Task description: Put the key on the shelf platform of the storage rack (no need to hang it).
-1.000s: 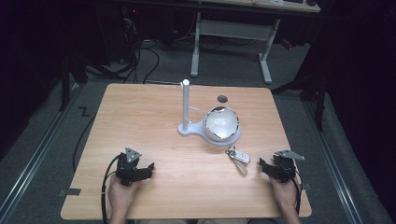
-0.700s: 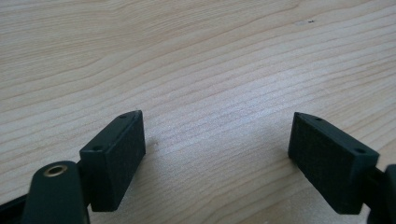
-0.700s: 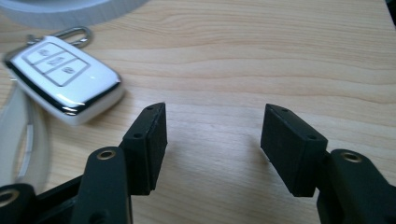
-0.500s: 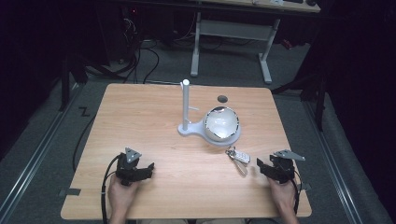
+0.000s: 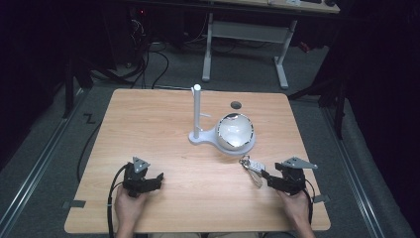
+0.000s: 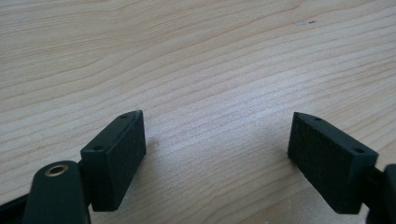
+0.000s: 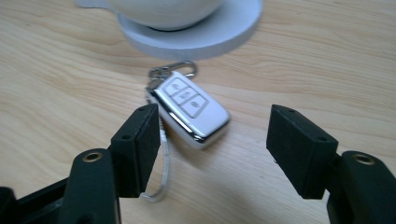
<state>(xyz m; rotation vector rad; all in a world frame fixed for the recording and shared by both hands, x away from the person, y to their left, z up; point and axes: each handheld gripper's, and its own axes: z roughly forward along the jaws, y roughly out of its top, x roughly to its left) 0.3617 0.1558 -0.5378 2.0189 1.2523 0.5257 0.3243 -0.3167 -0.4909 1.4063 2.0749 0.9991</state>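
A light wooden counter [image 5: 148,129] with visible grain carries a few things. Near its middle stands a white stand [image 5: 198,136] with an upright post, its flat base joined to a round dish that holds a white bowl [image 5: 235,131]. Just in front of that base, toward the person's right, a silver key fob [image 7: 189,107] with three buttons lies flat on the wood, a clip and a clear loop attached. A small dark round spot [image 5: 236,104] sits behind the bowl.
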